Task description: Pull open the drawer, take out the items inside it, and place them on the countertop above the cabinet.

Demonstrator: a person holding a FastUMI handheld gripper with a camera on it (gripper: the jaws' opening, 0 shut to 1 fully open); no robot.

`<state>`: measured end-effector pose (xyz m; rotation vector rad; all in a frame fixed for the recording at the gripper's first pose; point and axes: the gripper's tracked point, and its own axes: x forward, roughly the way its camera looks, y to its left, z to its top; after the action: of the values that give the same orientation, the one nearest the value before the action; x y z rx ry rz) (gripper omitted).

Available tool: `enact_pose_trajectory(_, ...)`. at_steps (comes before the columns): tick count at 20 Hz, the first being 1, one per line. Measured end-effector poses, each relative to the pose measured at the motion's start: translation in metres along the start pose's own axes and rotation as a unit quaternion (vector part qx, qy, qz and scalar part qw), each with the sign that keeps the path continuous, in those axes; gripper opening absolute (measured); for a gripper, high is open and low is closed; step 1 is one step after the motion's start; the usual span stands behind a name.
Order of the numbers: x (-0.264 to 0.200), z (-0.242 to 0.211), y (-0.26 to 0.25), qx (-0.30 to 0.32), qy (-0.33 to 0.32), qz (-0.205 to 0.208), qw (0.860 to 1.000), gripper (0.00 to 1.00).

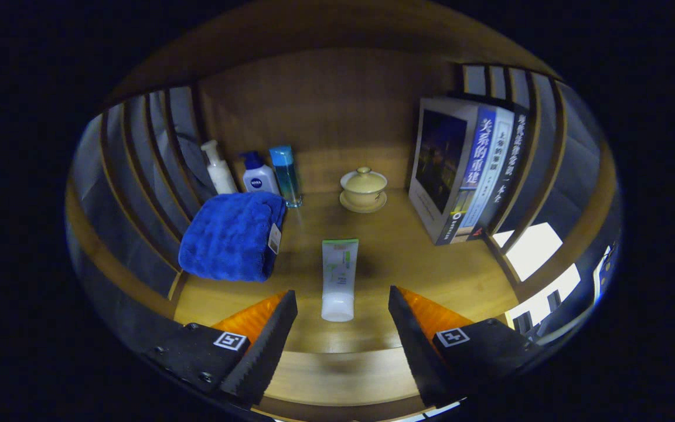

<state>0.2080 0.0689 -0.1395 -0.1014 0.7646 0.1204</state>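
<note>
We see counter (396, 252), wood, walled by slats: landing spot for drawer items.
Books (466, 170) upright at right, leaning on slats for support.
Towel (232, 234) folded at left, out of working lane.
Three bottles (258, 176) lined along back wall; lidded cup (364, 189) on saucer beside them.
Tube (339, 278) lies flat mid-counter, cap toward us, so it cannot roll or tip.
Gripper (342, 325) fingers spread wide, empty, flanking cap without touching; we judge tube just placed or about to be released.
</note>
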Motion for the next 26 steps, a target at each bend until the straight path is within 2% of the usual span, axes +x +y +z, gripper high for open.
enact_pose_trajectory(6,-0.07,-0.004,0.001,0.006,-0.079,0.013,0.997,1.0)
enact_pose_trajectory(12,-0.135,-0.029,0.004,0.025,-0.148,0.04,0.988,1.0)
enact_pose_trajectory(21,-0.192,-0.086,-0.015,0.003,-0.23,0.029,0.973,0.98)
enact_pose_trajectory(24,-0.192,-0.122,-0.018,-0.031,-0.232,0.009,0.972,0.99)
enact_pose_trajectory(26,-0.191,-0.144,-0.014,-0.034,-0.229,0.013,0.973,0.99)
